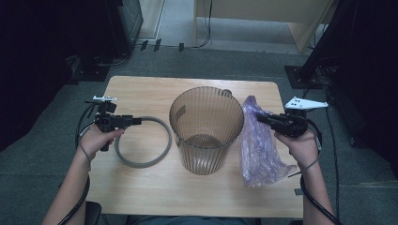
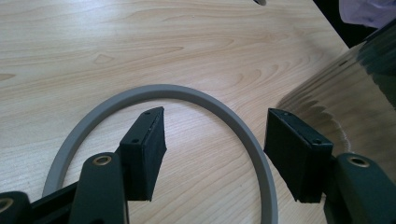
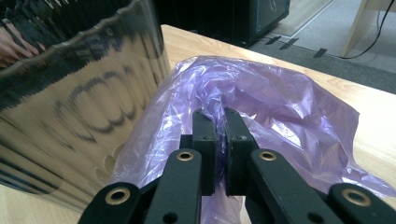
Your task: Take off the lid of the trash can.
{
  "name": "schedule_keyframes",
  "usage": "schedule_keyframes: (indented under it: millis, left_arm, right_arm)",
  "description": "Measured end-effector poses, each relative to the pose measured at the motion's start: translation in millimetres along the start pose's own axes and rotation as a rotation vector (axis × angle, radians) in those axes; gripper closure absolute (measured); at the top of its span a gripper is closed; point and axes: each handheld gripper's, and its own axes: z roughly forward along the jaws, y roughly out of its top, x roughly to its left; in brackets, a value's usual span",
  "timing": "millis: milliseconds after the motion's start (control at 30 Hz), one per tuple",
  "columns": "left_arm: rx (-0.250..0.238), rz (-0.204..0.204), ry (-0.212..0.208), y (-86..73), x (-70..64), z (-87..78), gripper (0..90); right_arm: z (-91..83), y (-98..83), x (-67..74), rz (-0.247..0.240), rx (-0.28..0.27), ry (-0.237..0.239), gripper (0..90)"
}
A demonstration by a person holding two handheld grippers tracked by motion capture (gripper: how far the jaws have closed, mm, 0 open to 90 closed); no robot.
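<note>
Our right gripper [image 3: 220,140] pinches the purple plastic bag [image 3: 261,98] just right of the ribbed bin [image 1: 206,129]; our left gripper [image 2: 215,154] hangs wide open over the grey ring [image 2: 187,93] left of it.

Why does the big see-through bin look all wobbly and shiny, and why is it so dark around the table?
In the right gripper view the ribbed bin is close and smeared, its glossy wall mirroring stretched shapes. In the left gripper view the bin is a soft blur, while the grey ring is sharp. In the high view light falls on the table and the sides stay black.
</note>
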Motion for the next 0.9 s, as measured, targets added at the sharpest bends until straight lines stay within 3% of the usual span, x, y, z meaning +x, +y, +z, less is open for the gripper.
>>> schedule_keyframes:
  millis: [100,633,900]
  left_arm:
    - [0.009,0.020,0.020,1.2,-2.7,-0.7,37.7]
    - [0.007,0.046,-0.034,9.0,-23.7,-2.6,37.8]
    - [0.018,0.092,-0.057,19.3,-41.2,-3.5,38.1]
  right_arm:
    - [-3.8,3.6,3.7,-0.010,-0.001,0.006,87.0]
    - [-23.7,24.4,22.9,-0.043,-0.055,0.012,87.1]
    - [-26.1,31.9,30.7,-0.070,-0.068,0.030,87.2]
